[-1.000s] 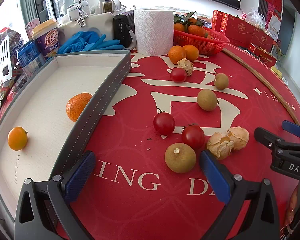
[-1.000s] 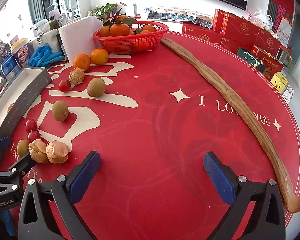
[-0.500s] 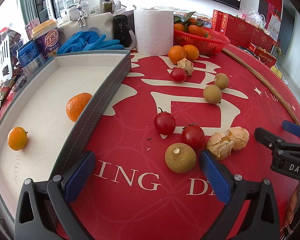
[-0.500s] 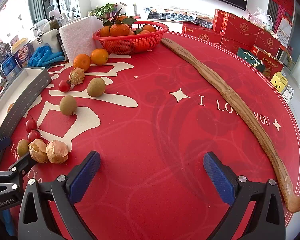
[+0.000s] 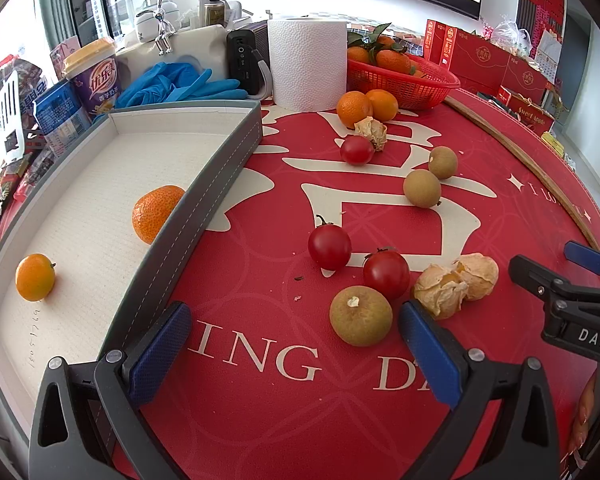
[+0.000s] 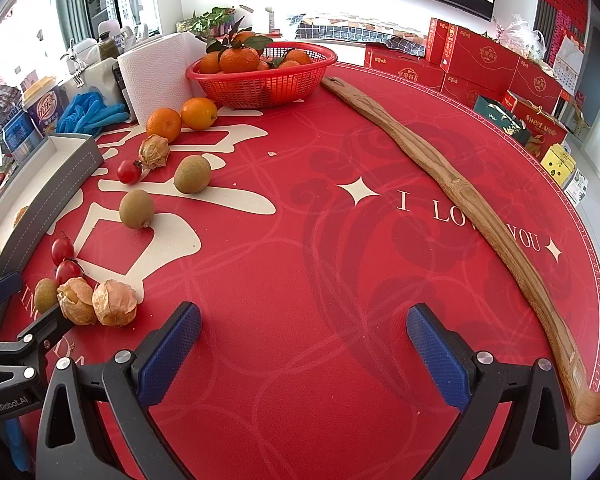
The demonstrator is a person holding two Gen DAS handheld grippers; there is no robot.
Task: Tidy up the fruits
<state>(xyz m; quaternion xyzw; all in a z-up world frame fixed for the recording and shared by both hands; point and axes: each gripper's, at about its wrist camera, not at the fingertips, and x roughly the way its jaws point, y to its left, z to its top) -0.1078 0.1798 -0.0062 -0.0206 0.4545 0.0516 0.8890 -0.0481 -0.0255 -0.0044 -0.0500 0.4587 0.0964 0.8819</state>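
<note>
Left hand-held gripper (image 5: 294, 340) and right hand-held gripper (image 6: 304, 338) both stood wide open, empty. The round brown longan (image 5: 360, 315) lay on the red bench (image 5: 260, 360) between the left jaws; light, firm, thin-shelled, likely best pinched gently across its middle.

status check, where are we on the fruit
Left gripper open, empty, low over the mat. Right gripper open, empty. Two oranges in the tray; nearest brown fruit by the left gripper's right finger. Nothing blocking.
</note>
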